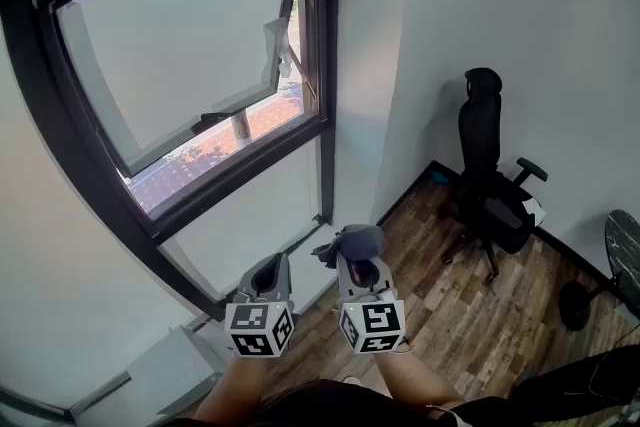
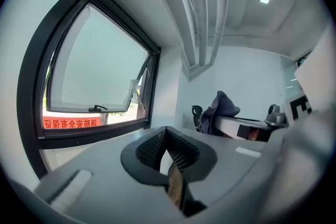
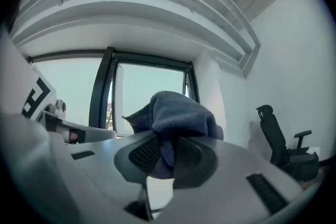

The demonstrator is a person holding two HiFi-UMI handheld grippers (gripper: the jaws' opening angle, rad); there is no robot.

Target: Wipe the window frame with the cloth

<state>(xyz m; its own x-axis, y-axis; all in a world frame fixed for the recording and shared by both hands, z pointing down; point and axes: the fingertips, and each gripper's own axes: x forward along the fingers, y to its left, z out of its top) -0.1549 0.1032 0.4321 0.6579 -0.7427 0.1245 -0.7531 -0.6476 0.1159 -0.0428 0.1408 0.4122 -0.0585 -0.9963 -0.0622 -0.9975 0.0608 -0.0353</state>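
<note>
The left gripper, jaws drawn together on nothing, is held just beside the right gripper, which is clamped on a bunched dark-blue cloth low in the head view. The black window frame is seen well apart from the cloth at about eleven o'clock, its lower rail slanting from eight toward two o'clock. Its upright post at twelve is judged nearer the right gripper, so an upward, forward reach is called for.

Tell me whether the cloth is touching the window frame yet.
Apart. In the left gripper view the cloth stands clear of the window frame, white wall between them; the right hand-held gripper holds it.
</note>
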